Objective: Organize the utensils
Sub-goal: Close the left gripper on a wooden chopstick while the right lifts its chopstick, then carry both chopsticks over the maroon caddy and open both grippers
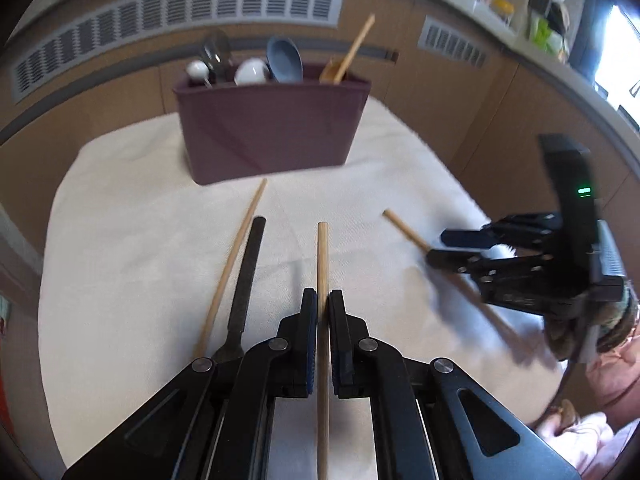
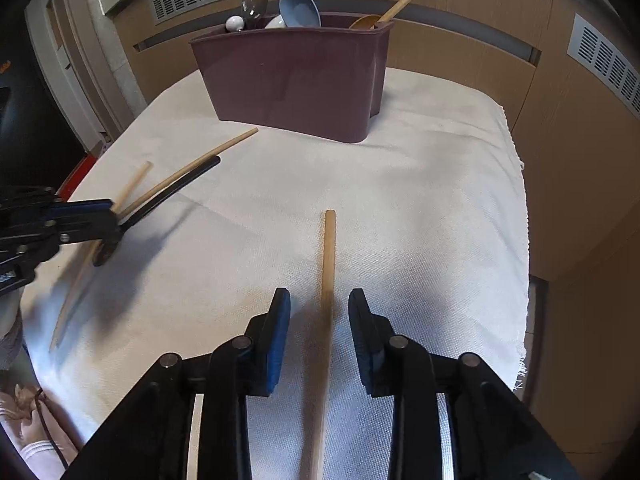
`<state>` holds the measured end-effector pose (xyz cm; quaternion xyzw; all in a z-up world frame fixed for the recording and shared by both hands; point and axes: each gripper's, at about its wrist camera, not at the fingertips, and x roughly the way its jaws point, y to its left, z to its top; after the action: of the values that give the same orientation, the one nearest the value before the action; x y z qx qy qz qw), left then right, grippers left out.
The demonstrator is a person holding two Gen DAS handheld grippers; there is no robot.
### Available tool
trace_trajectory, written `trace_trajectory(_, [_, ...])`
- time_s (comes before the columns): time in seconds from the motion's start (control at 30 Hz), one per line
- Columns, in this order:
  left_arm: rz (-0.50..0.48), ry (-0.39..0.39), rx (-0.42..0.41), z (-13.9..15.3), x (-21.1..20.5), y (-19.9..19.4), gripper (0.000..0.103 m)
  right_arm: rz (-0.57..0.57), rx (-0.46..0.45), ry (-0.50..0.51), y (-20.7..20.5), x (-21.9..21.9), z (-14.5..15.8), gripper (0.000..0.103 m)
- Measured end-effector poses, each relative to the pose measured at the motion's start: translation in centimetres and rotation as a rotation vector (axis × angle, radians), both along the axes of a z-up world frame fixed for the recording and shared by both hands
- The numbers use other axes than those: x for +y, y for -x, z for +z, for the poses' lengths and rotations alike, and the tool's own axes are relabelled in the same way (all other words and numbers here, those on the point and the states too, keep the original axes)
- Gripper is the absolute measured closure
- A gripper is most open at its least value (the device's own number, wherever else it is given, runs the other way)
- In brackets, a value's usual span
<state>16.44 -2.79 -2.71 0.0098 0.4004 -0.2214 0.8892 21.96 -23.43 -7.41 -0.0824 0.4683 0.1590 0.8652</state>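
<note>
My left gripper [image 1: 323, 300] is shut on a wooden chopstick [image 1: 322, 264] that points toward the maroon utensil holder [image 1: 272, 128]. A second wooden chopstick [image 1: 232, 264] and a black-handled utensil [image 1: 249, 272] lie on the white cloth to its left. My right gripper [image 2: 319, 300] is open, its jaws on either side of another wooden chopstick [image 2: 328, 256] lying on the cloth. The holder [image 2: 296, 76] holds several spoons and a wooden spoon [image 2: 396, 4]. My left gripper also shows in the right wrist view [image 2: 108, 212], and my right gripper in the left wrist view [image 1: 444, 246].
The white cloth [image 2: 420, 184] covers a small table, with edges close on the right and left. Wooden panels with vent grilles [image 1: 180, 16] stand behind. A shelf with jars and containers [image 1: 520, 4] is at the upper right.
</note>
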Motion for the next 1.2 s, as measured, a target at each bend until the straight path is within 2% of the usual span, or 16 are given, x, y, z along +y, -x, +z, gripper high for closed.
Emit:
trace_trajectory(0.13, [0.021,0.045,-0.024,0.4,1.1,1.3,0.097,-0.022,0.064,0.006,-1.2,0.0,-0.6,0.075])
trace_trajectory(0.17, [0.023,0.050,-0.025,0.4,1.3,1.5,0.097,-0.011,0.070,0.030,-1.2,0.3,-0.6,0.078])
trace_trajectory(0.23, [0.024,0.058,-0.024,0.4,1.4,1.5,0.097,0.008,0.066,0.069,-0.9,0.8,-0.6,0.096])
trace_trajectory(0.33, [0.033,0.070,-0.025,0.3,1.4,1.6,0.097,-0.004,0.028,0.137,0.1,1.5,-0.4,0.097])
trace_trajectory(0.4, [0.044,0.076,-0.040,0.8,1.6,1.6,0.097,-0.019,-0.009,0.099,1.3,1.2,0.7,0.097])
trace_trajectory(0.53, [0.067,0.089,-0.099,2.5,2.4,2.7,0.097,-0.065,-0.134,0.021,3.9,0.2,4.0,0.097])
trace_trajectory(0.7, [0.085,0.128,-0.211,6.1,2.6,4.3,0.097,-0.101,-0.290,-0.108,7.0,-0.5,9.2,0.097])
trace_trajectory(0.8, [0.088,0.152,-0.290,8.6,2.5,5.2,0.097,-0.100,-0.386,-0.152,8.1,0.0,12.3,0.097])
trace_trajectory(0.97, [0.103,0.174,-0.434,12.9,1.9,6.2,0.097,-0.084,-0.518,-0.185,9.0,1.1,17.0,0.097])
trace_trajectory(1.2, [0.123,0.204,-0.596,18.9,2.0,5.8,0.097,-0.085,-0.710,-0.223,9.3,1.2,23.9,0.097])
